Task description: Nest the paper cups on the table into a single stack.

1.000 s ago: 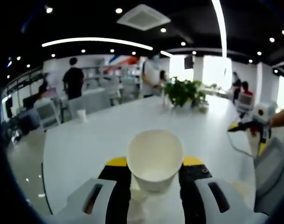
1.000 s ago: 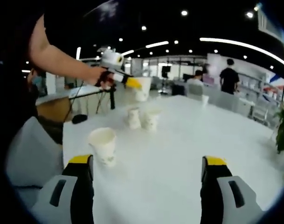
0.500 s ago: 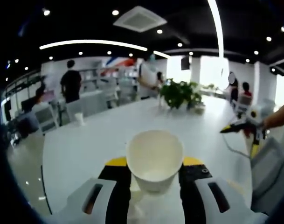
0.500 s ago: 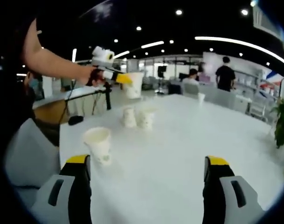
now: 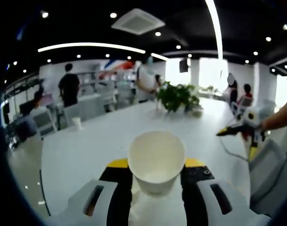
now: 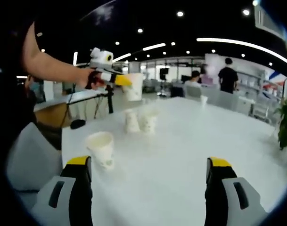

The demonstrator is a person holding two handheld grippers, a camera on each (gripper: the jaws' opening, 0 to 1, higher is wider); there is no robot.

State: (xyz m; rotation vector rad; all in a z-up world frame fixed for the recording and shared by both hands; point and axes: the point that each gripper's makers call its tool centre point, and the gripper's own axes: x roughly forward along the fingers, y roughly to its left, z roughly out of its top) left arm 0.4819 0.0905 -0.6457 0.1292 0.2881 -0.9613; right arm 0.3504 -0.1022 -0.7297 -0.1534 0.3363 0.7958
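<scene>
In the left gripper view, a white paper cup [image 5: 156, 161] is pinched upright between the jaws of the left gripper [image 5: 156, 188], its open mouth tilted toward the camera and its base low between the yellow-tipped jaws. The same held cup [image 6: 133, 86] is seen in the right gripper view, lifted above the far left part of the white tabletop [image 6: 181, 141], with the left gripper [image 6: 116, 78] gripped in a person's hand [image 6: 89, 77].

In the right gripper view, the jaws of the right gripper [image 6: 150, 181] are spread wide, with nothing between them. A single cup [image 6: 101, 149] stands upright on the tabletop just beyond the left jaw. Two more cups [image 6: 141, 121] stand farther off, close beside each other, roughly below the lifted cup. One small cup [image 6: 205, 99] stands far away near the far edge.

In the left gripper view, the right gripper [image 5: 244, 128] is seen at the right, held over the tabletop [image 5: 96, 146]. A potted plant [image 5: 177, 97] stands at the far end of the tabletop, and a small cup [image 5: 77, 123] stands at the far left. The room is an open office with a dark ceiling, strip lights and standing people in the background.
</scene>
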